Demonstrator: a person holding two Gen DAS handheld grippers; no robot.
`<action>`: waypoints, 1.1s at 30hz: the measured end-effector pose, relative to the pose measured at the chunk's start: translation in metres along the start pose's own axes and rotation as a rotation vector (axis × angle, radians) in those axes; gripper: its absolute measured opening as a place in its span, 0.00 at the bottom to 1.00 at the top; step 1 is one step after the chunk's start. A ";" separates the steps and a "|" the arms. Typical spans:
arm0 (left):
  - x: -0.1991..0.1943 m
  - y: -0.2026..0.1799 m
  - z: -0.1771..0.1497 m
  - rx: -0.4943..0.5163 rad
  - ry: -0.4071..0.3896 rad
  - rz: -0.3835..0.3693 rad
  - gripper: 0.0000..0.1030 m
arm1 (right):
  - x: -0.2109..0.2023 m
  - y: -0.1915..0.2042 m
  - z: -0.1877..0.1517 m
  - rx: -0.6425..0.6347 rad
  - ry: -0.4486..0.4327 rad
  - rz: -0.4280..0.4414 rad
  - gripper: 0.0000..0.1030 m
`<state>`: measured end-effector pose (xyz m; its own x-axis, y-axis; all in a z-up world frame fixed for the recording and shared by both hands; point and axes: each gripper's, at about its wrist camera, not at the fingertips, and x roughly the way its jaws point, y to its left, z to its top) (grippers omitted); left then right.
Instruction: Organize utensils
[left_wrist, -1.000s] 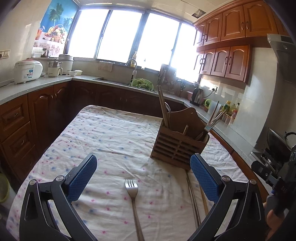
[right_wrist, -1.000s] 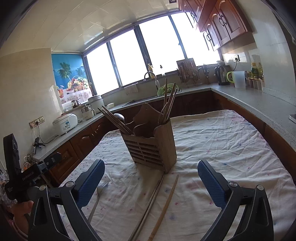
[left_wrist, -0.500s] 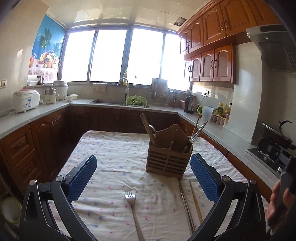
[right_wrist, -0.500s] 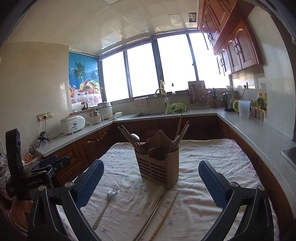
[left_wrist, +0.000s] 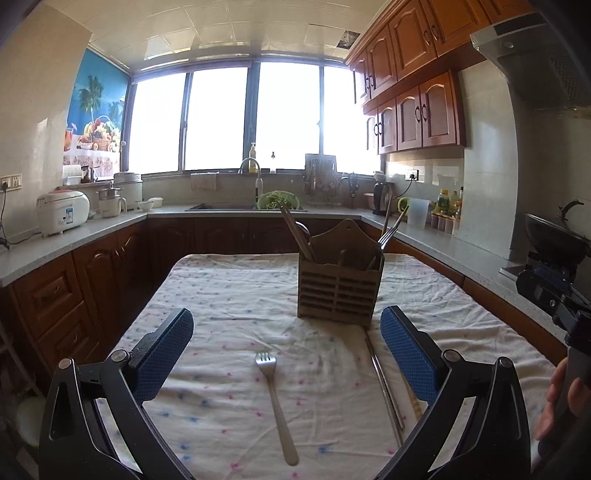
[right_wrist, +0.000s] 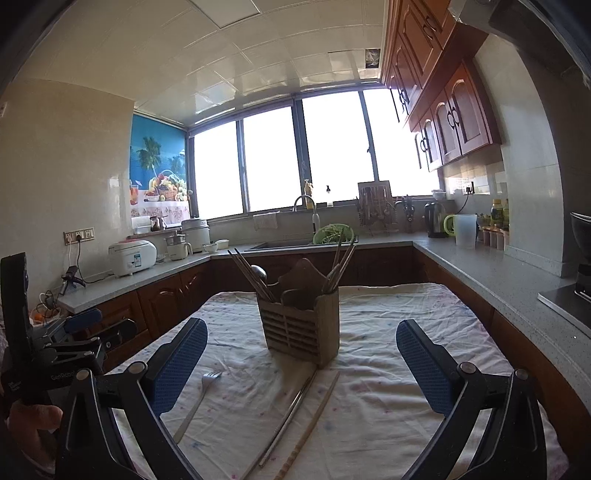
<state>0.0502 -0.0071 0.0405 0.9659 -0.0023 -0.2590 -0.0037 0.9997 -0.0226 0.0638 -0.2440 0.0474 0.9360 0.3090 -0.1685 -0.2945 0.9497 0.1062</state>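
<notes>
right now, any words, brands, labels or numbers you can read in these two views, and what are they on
"GenRo..." partly cut off, on the black left gripper body seen in the right wrist view.
Blue label on the white rice cooker: too small to read.
Labels on the condiment bottles by the wall: too blurred to read.
Fruit poster beside the window: no legible text.
Wooden utensil holder and fork: no markings visible.

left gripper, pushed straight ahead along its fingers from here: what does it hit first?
Most likely the wooden utensil holder, which stands roughly ahead, slightly right of centre. The left gripper is open and empty. The fork lies flat on the tablecloth, probably below that line, though depth is unclear.
</notes>
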 end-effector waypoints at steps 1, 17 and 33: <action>0.000 0.000 -0.004 0.003 -0.004 0.006 1.00 | 0.001 -0.001 -0.007 0.001 0.009 -0.010 1.00; -0.002 -0.010 -0.055 0.020 0.051 0.038 1.00 | -0.005 0.000 -0.056 -0.010 0.072 -0.053 1.00; -0.003 -0.008 -0.063 0.024 0.064 0.054 1.00 | -0.011 -0.003 -0.067 0.012 0.085 -0.060 1.00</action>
<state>0.0311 -0.0162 -0.0190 0.9459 0.0513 -0.3203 -0.0486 0.9987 0.0163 0.0418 -0.2473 -0.0171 0.9320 0.2550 -0.2574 -0.2355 0.9662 0.1046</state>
